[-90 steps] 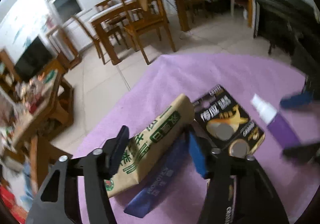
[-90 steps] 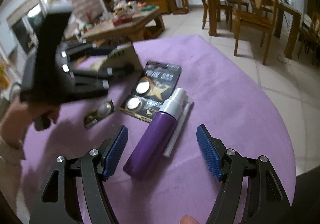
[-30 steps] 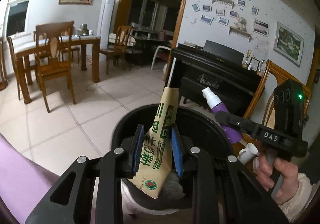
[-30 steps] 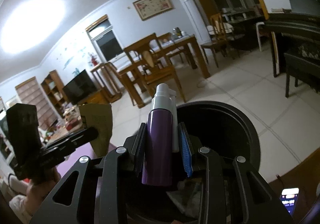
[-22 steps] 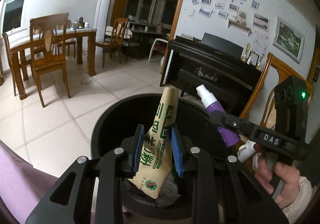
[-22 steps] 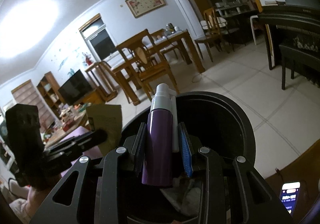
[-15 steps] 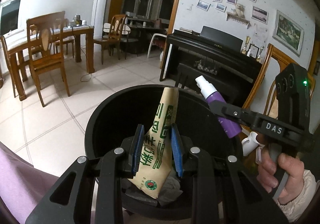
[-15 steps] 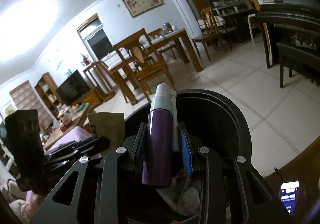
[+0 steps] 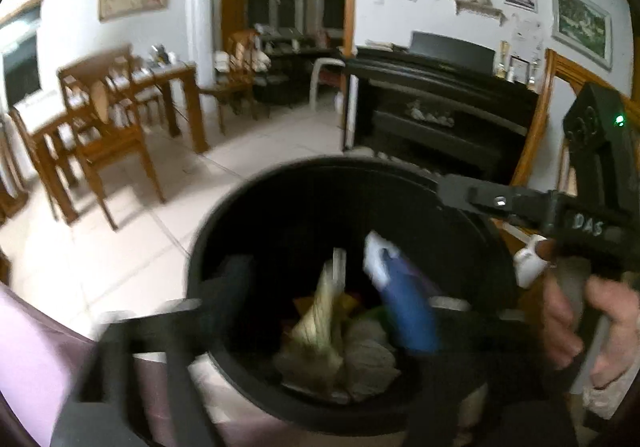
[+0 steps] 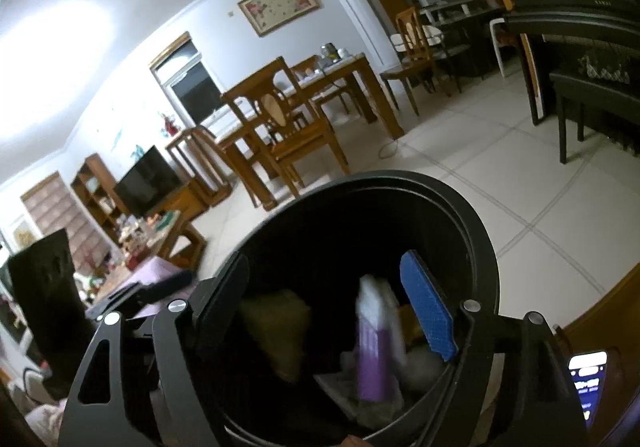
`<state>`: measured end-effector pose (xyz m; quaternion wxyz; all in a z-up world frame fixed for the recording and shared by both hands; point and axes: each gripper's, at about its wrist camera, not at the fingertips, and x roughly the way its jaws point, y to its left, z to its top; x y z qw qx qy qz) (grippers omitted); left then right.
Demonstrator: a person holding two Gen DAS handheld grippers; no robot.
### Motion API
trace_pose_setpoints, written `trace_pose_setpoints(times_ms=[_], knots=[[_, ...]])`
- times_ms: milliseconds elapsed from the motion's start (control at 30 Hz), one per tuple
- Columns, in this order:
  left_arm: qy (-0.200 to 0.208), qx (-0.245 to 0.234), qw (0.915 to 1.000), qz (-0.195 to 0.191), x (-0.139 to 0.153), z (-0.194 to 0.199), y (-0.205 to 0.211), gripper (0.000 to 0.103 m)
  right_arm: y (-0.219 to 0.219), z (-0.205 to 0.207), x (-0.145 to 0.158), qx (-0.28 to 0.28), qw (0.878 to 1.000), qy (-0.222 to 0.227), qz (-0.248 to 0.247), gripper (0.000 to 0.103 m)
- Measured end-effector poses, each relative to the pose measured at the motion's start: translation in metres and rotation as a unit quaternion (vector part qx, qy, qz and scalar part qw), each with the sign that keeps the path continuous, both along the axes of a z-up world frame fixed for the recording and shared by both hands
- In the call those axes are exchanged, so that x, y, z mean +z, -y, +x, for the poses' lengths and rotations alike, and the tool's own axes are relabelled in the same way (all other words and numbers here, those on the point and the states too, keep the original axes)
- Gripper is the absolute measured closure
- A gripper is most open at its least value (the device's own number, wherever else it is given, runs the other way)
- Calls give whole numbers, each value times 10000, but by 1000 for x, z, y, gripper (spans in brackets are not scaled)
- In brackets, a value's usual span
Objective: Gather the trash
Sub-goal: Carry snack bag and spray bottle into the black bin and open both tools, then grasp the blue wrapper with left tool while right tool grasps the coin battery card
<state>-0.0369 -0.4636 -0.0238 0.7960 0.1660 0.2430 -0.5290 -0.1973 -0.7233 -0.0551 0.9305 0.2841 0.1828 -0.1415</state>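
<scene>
Black round plastic bin [image 10: 476,231] under both opening tools, left tool [image 9: 328,311] and right tool [image 10: 340,299] gripping nothing, tan paper packet [image 9: 320,319] and purple spray bottle [image 10: 374,351] loose inside.

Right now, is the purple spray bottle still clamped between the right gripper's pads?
No. The right gripper has its jaws opening, and the purple spray bottle hangs blurred between the spread pads, clear of them, inside the black trash bin.

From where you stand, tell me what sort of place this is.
Most likely a home's open living and dining room. A wooden dining table with chairs stands on the tiled floor, a black upright piano lines one wall, and a television sits on a wooden stand.
</scene>
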Motion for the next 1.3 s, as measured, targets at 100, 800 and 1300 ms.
trace_pose_setpoints(times_ms=[100, 800, 1300], knots=[[88, 26, 9999, -130, 6, 0, -5, 10, -4, -3, 1, -17, 10000, 12, -59, 25], [87, 1277, 9916, -207, 30, 51, -132, 10, -90, 63, 26, 1032, 9932, -201, -496, 21], [-547, 3351, 9388, 582, 7, 204, -352, 42, -297, 242, 36, 3312, 9334, -1084, -856, 21]])
